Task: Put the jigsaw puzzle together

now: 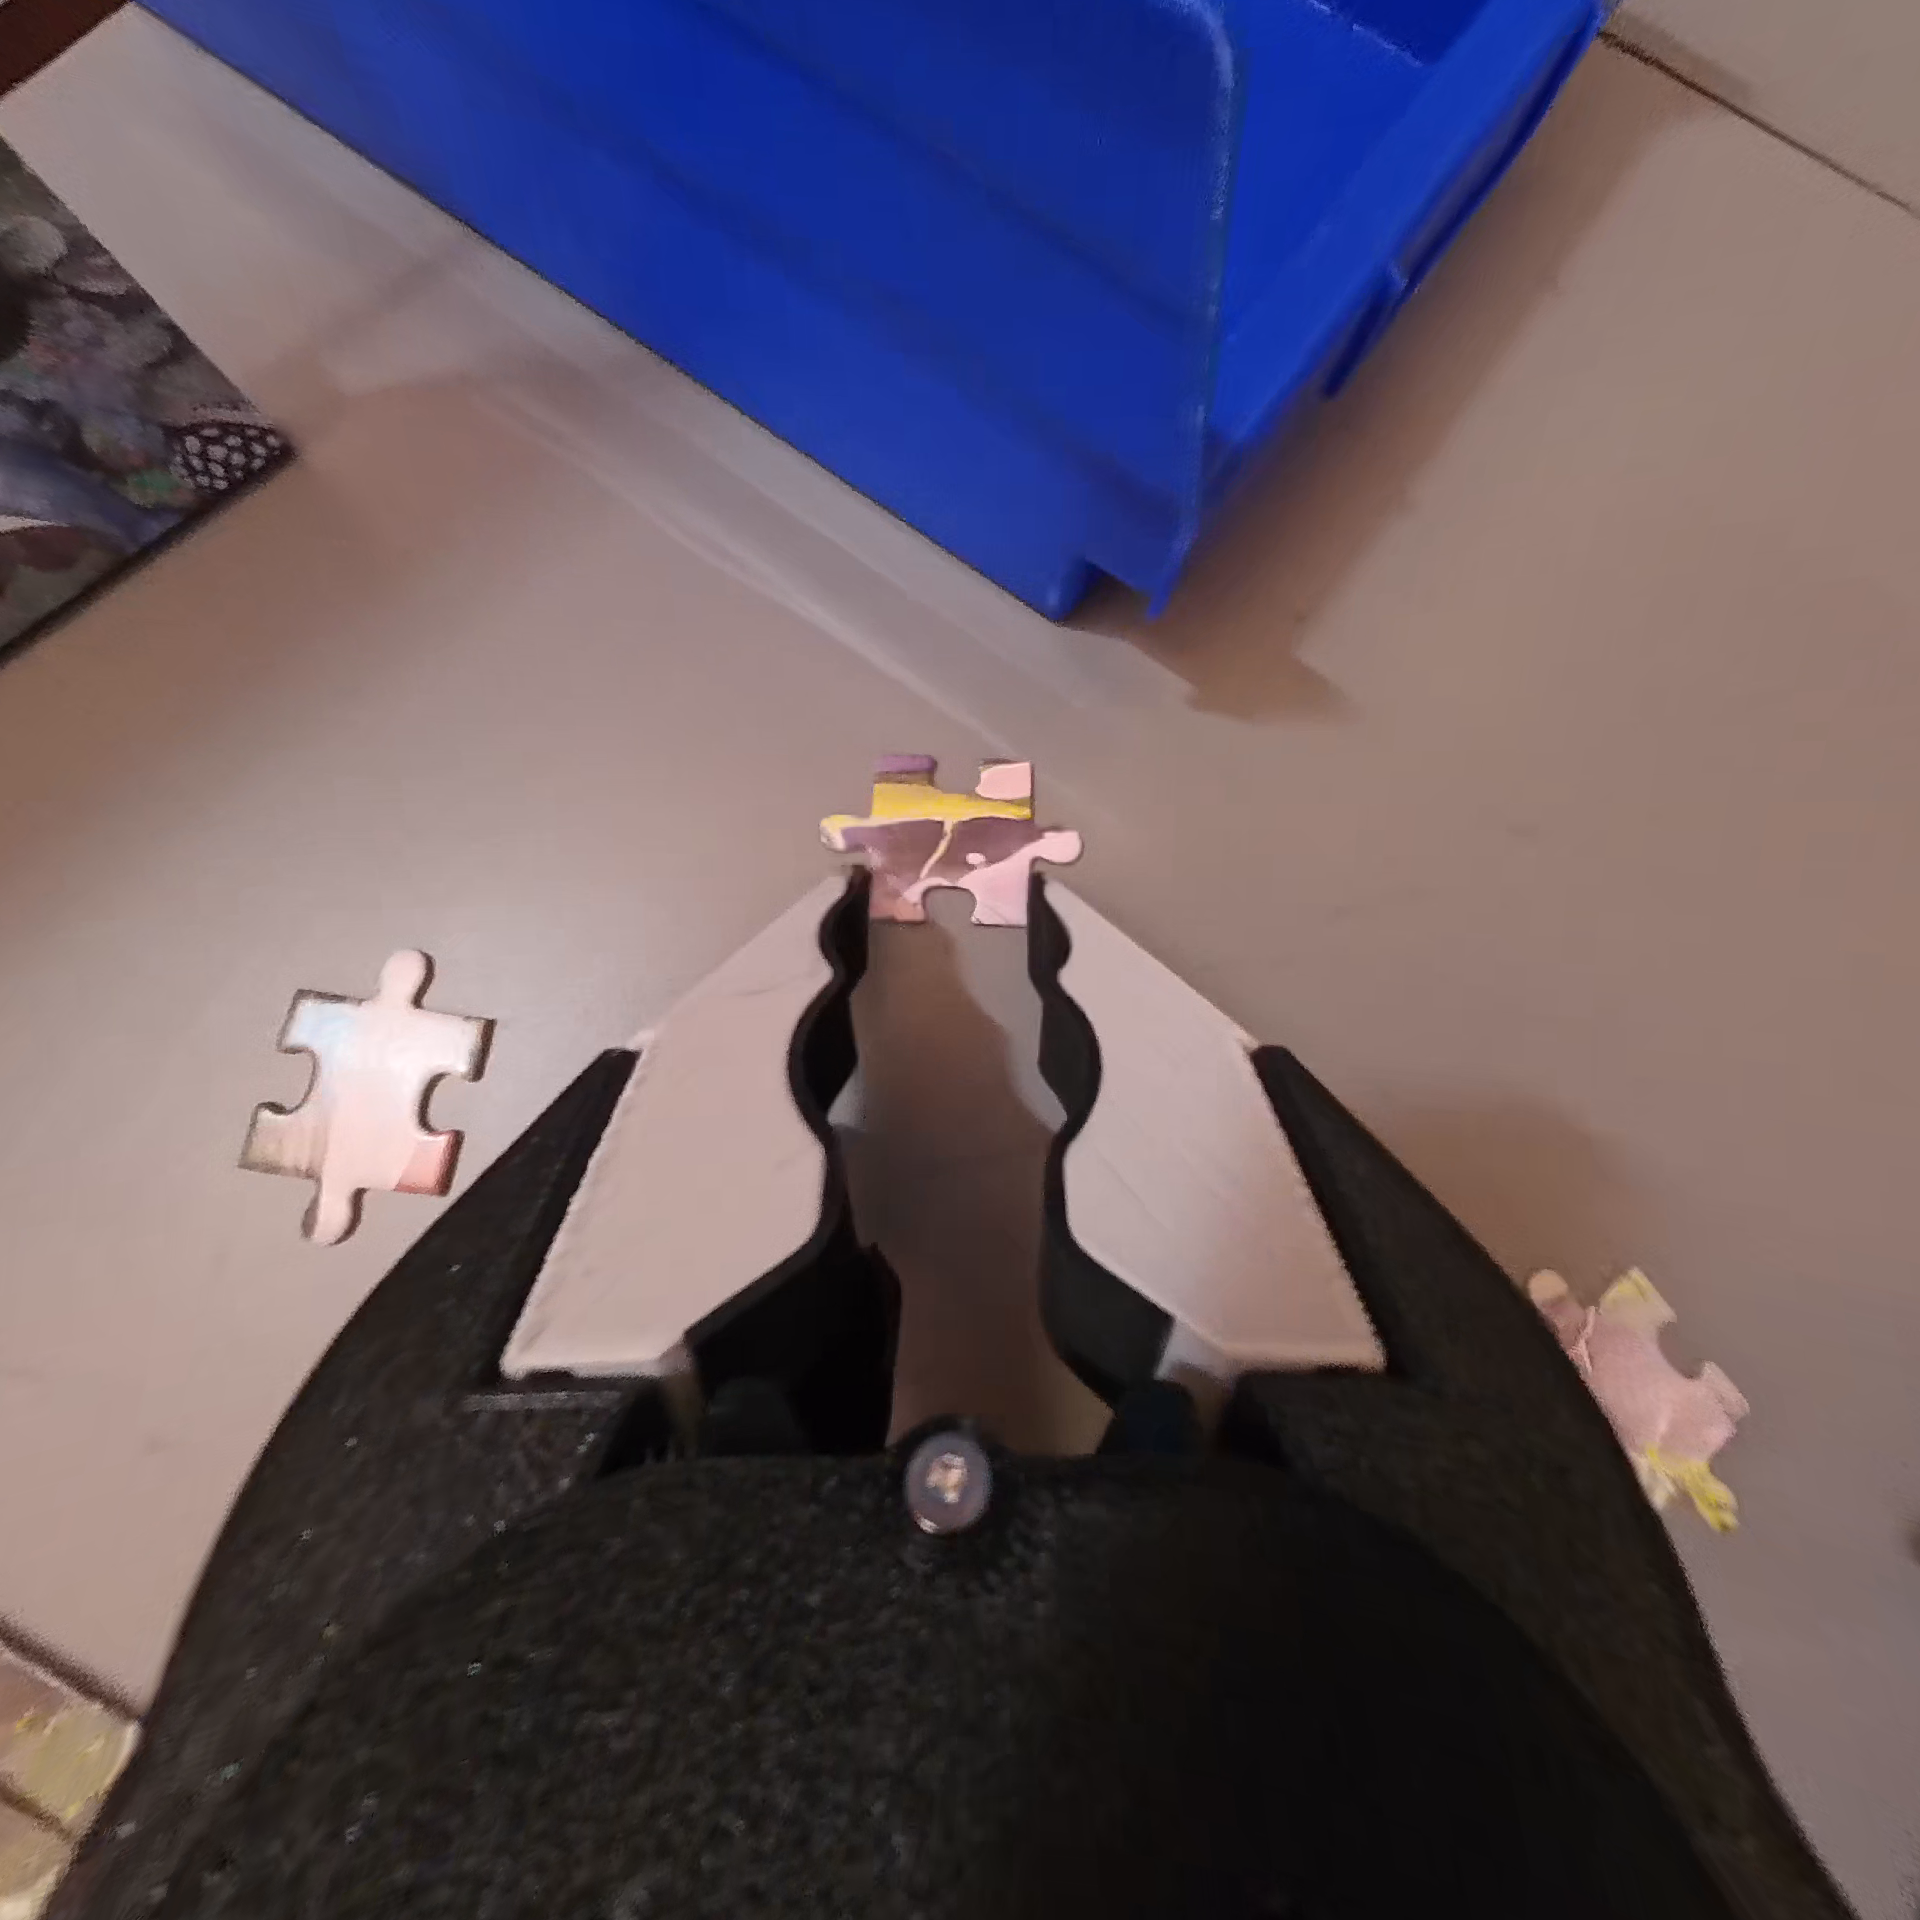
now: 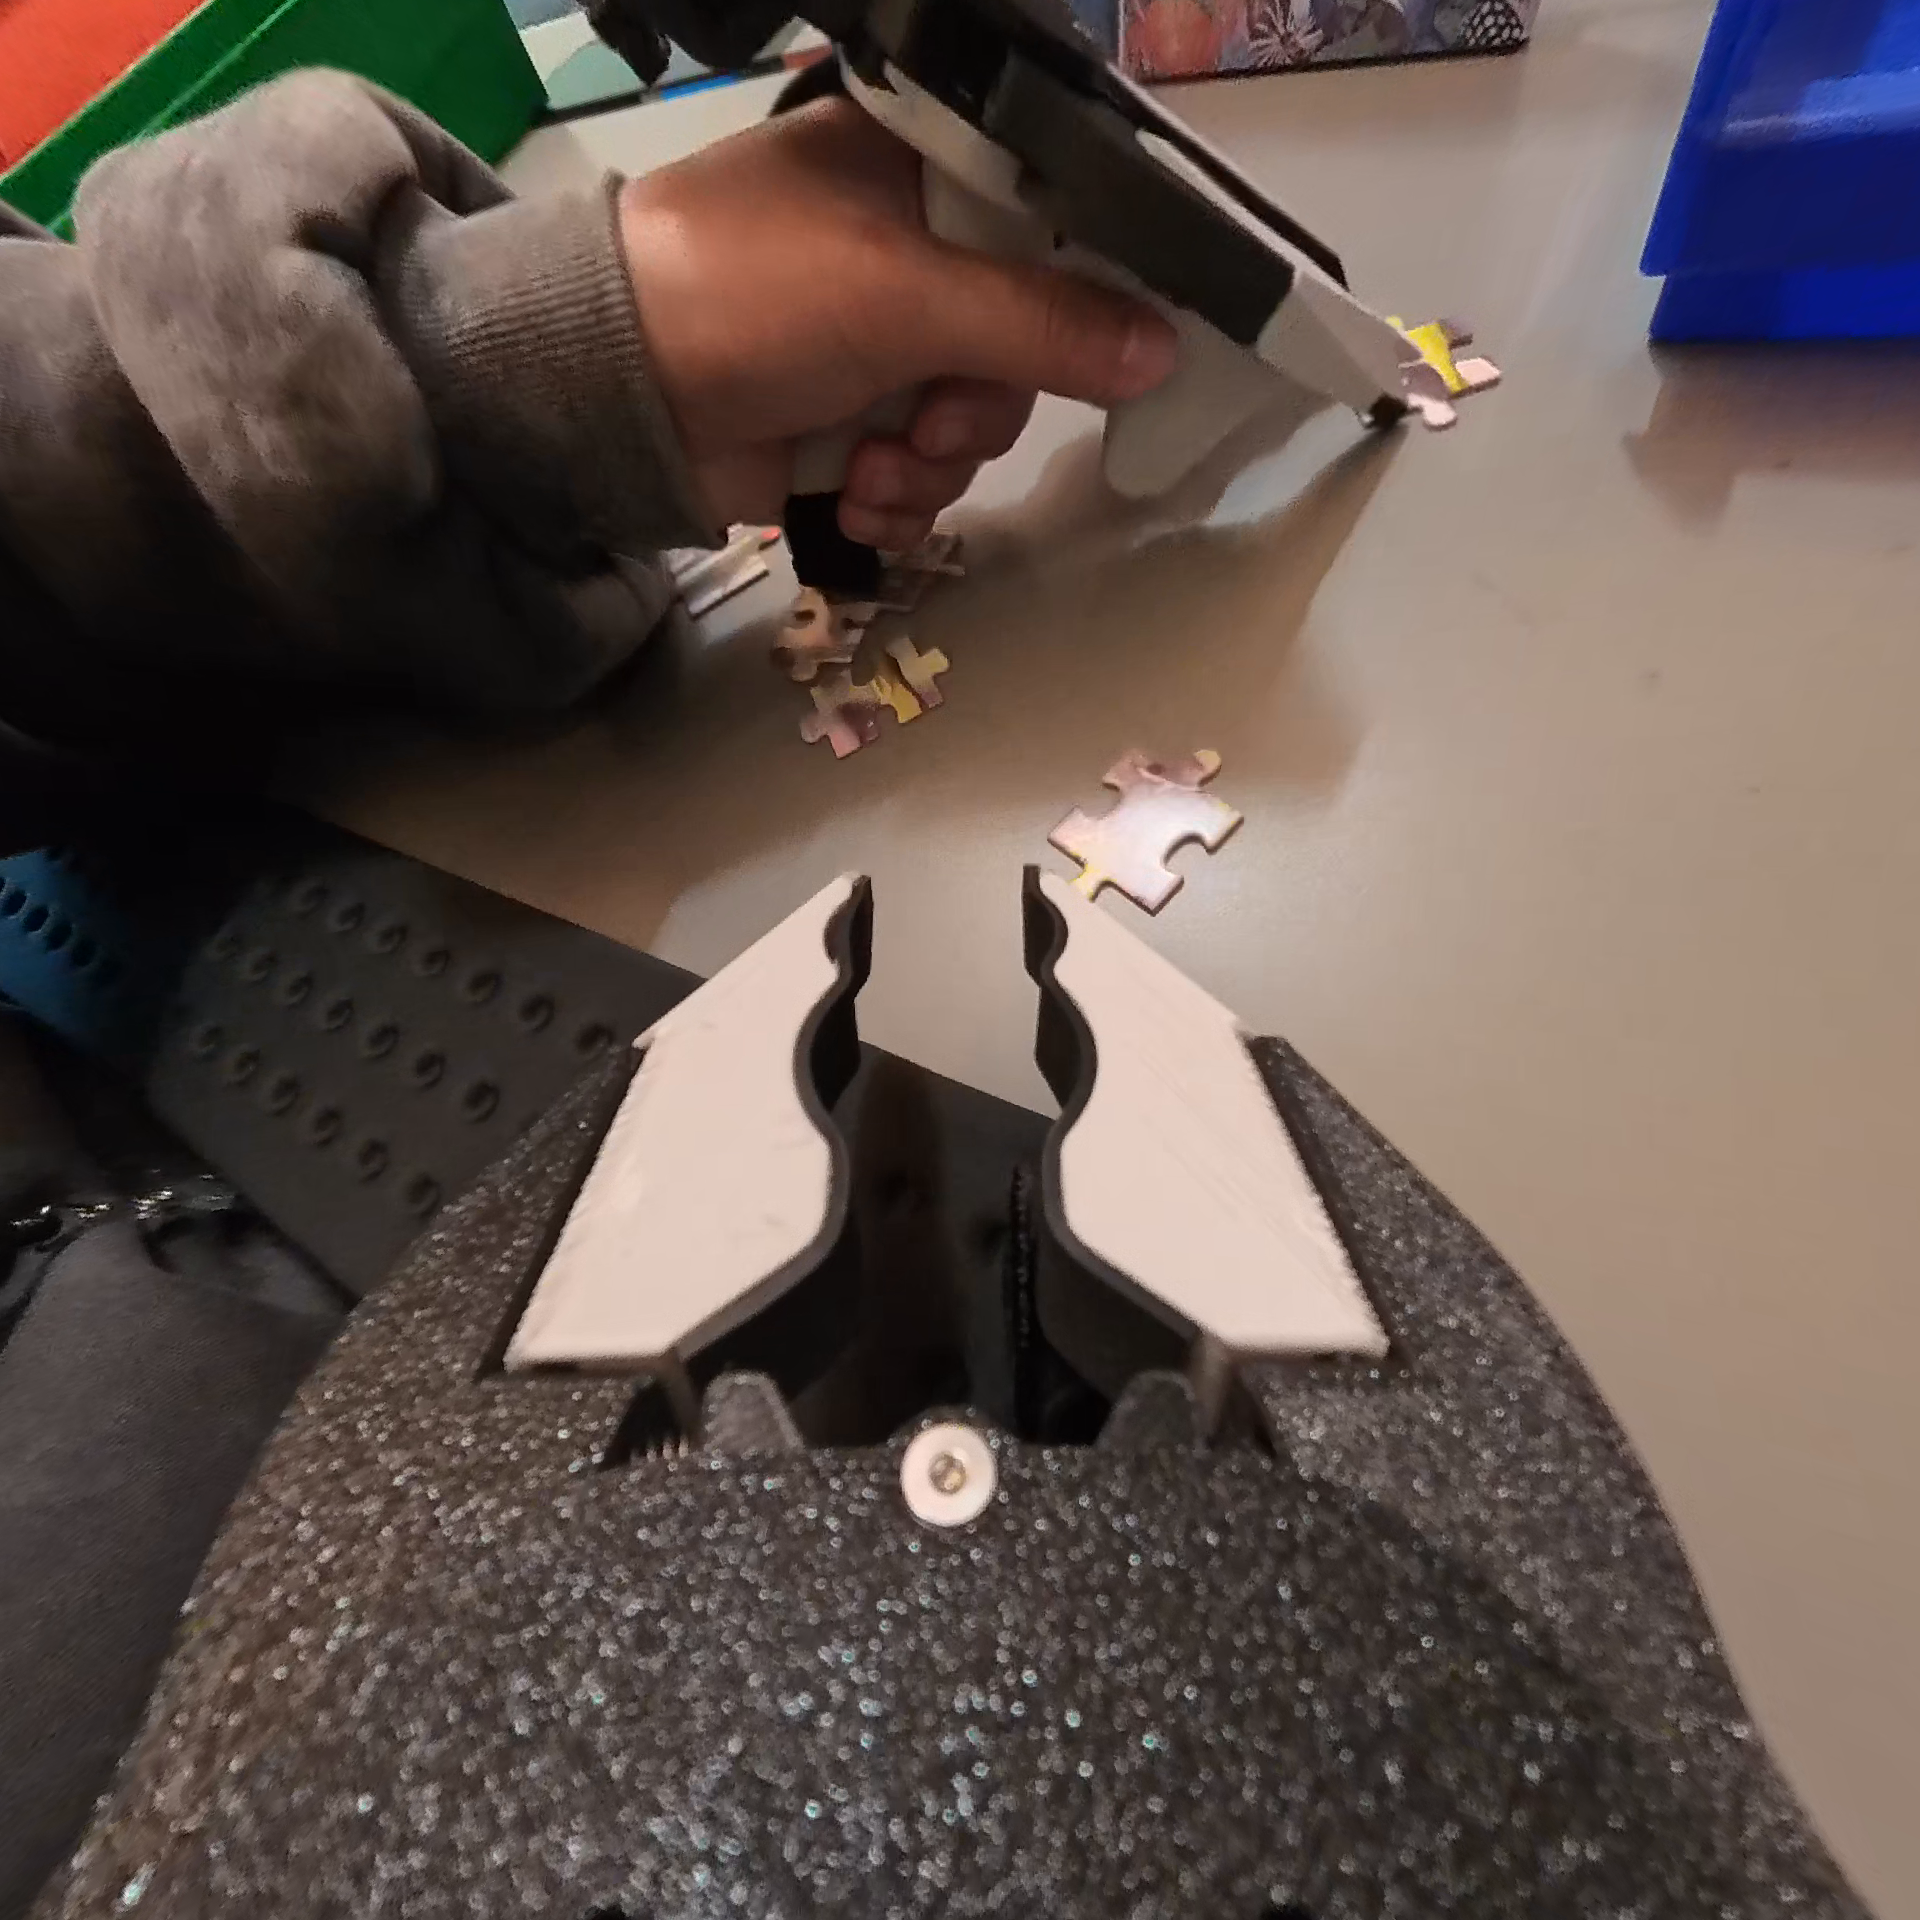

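The yellow-and-purple jigsaw piece (image 1: 951, 852) is pinched by its near edge between the fingertips of the left gripper (image 1: 948, 896), its far end projecting ahead of the tips, just above the table (image 1: 520, 644). The piece appears thin, light, stiff card; hold it across opposite flat edges, clear of the tabs. The right gripper (image 2: 945, 904) hangs empty with jaws apart, a pale loose piece (image 2: 1148, 831) just ahead to its right.

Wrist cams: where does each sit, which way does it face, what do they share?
Left wrist view: on the left gripper, looking down its fingers at the tabletop; fingertips pinch a yellow-and-purple puzzle piece, blue bin beyond.
Right wrist view: on the right gripper, open and empty, facing across the table at the person's left hand and grey sleeve.
Shared: the held piece, left gripper, blue bin.
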{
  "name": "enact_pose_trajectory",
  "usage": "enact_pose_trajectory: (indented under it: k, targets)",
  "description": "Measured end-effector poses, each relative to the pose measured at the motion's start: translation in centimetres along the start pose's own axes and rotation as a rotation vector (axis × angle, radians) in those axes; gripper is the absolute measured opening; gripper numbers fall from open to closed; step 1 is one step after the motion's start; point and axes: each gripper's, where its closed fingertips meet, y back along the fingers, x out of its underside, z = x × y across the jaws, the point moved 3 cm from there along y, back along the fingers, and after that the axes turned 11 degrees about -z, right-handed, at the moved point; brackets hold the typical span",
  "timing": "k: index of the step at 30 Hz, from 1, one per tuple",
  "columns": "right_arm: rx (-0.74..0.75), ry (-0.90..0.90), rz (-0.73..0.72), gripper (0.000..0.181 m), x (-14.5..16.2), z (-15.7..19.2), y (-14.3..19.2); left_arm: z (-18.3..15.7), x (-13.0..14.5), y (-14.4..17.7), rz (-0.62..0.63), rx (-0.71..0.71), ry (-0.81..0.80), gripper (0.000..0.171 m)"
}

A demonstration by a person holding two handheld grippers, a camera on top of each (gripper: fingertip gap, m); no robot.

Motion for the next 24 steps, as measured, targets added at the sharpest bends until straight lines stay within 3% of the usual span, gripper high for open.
enact_pose_trajectory:
  k: [3,10,14,19,24]
  targets:
    - [-0.001,-0.001,0.002,0.029,0.0,0.0,0.0,0.3,0.0,0.1,0.010,0.070,0.017,0.030]
    - [0.006,0.007,0.010,0.029,0.1,0.0,-0.1,0.7,-0.1,0.5,0.091,0.148,-0.198,0.028]
    - [0.002,-0.001,0.010,0.029,0.1,0.0,-0.1,2.8,-0.9,2.8,0.076,0.133,-0.339,0.029]
    - [0.001,-0.006,0.010,0.029,0.1,-0.1,-0.1,9.5,-0.2,8.9,0.137,0.145,-0.422,0.029]
    - [0.013,0.009,0.024,0.029,0.2,-0.1,-0.3,16.5,3.2,14.0,0.242,0.234,-0.303,0.029]
